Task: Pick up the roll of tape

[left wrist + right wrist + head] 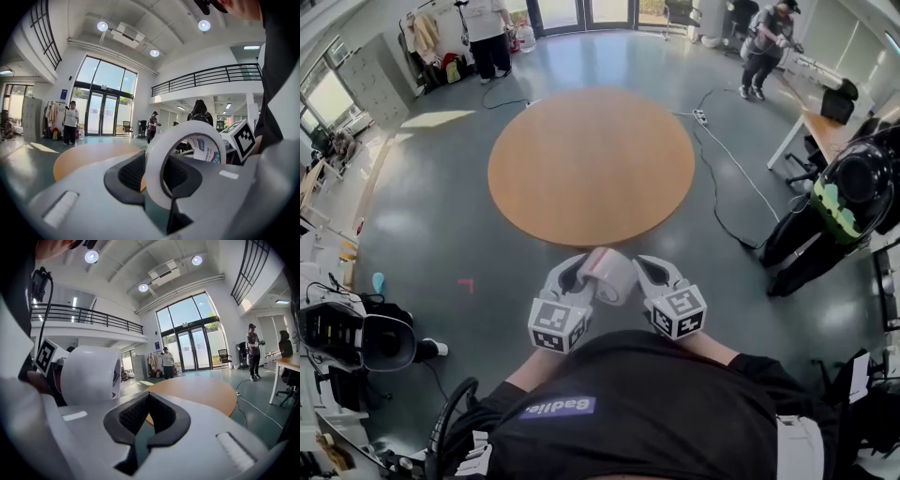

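L hand-held gripper (575, 278) is pinching the roll of tape (609, 274). Its 2 jaws are clamped on the white ring's wall, 1 inside and 1 outside, w/ the roll upright. The tape is held in the air close to the person's body, on the near side of the round wooden bench (591, 164). R hand-held gripper (649, 274) sits just beside the roll on its right, jaws pressed together.

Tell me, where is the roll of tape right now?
In the head view, the roll of tape hangs clamped in the left tool, beside the right tool, just short of the round table.
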`<state>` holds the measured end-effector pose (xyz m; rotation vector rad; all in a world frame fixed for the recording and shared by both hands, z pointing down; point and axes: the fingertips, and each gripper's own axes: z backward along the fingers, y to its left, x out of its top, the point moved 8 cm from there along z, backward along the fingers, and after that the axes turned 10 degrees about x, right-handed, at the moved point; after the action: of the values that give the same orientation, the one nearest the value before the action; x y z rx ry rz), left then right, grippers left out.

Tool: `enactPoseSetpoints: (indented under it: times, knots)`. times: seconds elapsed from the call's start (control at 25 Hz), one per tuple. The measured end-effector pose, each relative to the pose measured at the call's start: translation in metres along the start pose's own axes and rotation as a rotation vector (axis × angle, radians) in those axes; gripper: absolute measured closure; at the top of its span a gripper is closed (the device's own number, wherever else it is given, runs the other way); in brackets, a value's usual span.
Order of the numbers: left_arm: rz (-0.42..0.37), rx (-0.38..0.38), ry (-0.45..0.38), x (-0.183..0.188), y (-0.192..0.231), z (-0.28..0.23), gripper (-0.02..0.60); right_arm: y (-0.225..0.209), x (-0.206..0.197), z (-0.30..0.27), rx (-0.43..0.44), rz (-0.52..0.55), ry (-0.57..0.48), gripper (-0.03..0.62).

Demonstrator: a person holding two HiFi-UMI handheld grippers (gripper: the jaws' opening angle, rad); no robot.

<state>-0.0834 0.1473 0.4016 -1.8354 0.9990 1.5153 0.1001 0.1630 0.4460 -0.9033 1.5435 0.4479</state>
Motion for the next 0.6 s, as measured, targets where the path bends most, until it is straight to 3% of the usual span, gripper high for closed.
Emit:
enactPoseSetpoints:
  times: [0.6]
  knots:
    - [-0.013,-0.003,0.006,-0.003,-0.024,-0.009,0.472,-0.015,-0.004,0.022,0.002,-0.010,-0.009,0.591]
